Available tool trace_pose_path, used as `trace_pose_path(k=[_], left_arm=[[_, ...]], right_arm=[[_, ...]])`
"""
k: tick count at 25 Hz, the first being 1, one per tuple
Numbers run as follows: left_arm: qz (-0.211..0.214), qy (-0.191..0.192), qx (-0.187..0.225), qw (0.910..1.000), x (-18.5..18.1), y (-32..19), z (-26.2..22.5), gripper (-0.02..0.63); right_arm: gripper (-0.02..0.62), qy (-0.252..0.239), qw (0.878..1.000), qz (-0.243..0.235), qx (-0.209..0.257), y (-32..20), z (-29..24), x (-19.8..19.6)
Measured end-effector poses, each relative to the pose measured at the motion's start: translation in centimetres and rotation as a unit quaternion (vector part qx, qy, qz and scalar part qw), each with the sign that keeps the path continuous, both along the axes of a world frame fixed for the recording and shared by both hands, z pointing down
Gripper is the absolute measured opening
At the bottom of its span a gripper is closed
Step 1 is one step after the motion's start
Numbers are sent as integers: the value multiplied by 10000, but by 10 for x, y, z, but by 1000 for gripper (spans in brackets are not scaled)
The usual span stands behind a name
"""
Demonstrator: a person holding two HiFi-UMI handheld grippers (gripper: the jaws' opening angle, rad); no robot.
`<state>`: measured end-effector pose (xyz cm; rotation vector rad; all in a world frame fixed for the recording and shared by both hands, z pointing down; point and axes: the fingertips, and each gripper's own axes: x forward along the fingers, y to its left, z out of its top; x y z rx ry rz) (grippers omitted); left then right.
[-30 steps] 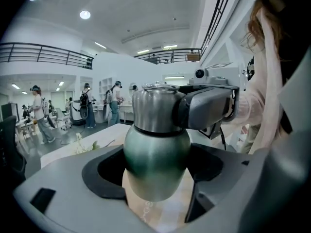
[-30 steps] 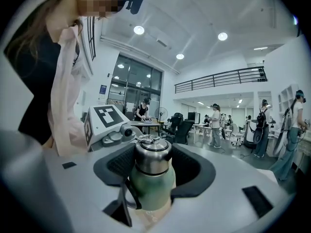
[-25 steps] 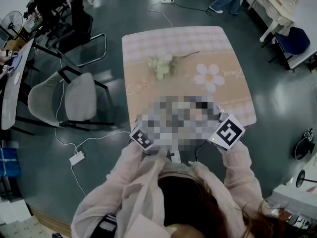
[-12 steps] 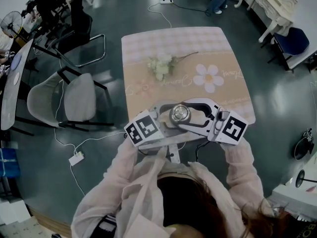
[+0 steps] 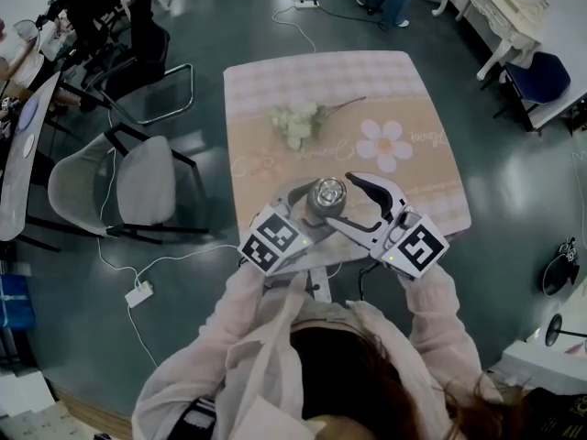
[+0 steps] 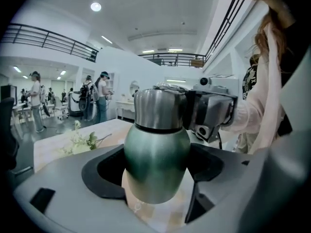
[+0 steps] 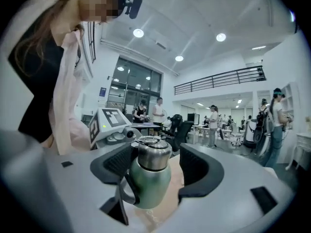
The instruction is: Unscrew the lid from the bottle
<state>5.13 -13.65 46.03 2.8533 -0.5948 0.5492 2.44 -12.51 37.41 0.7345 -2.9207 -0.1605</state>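
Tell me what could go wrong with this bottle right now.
The right gripper has just been opening its jaws, now loose around the lid; closing off-centre could slip on its smooth steel. Only the left gripper holds the rounded bottle above the table; twisting might spin it or drop it.

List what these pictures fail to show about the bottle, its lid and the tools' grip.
Bottle underside: both gripper views, hidden by its own body; resting on the table or lifted, unclear.
Lid thread: every view, under the lid; looseness unknown.
Right tool, whose jaws have just been opening around the lid: right gripper view, whether one pad touches it is unclear.
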Motion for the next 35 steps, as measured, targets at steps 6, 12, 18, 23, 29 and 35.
trace_pose_path(k=[6, 12, 18, 23, 29, 35], left_arm=[[-416, 62, 120, 9990, 6, -6, -4, 380], [-629, 43, 175, 9979, 14, -5, -4, 380], [-756, -44, 209, 9969, 16, -7, -1, 380], [-759, -67, 243, 9968, 15, -9, 0, 379], [-648, -133, 288, 9974, 11, -9, -2, 379], [-560, -89, 283, 9980, 7, -7, -10, 379]], right_arm=[[307, -472, 9898, 1327, -216, 1, 3, 6], [270, -635, 9740, 2166, -197, -5, 4, 11], [249, -384, 9669, 2516, -183, -13, 10, 17], [249, -447, 9728, 2263, -198, -16, 10, 16], [250, -467, 9826, 1763, -342, -16, 11, 15], [250, -585, 9913, 1097, -440, -15, 4, 11]])
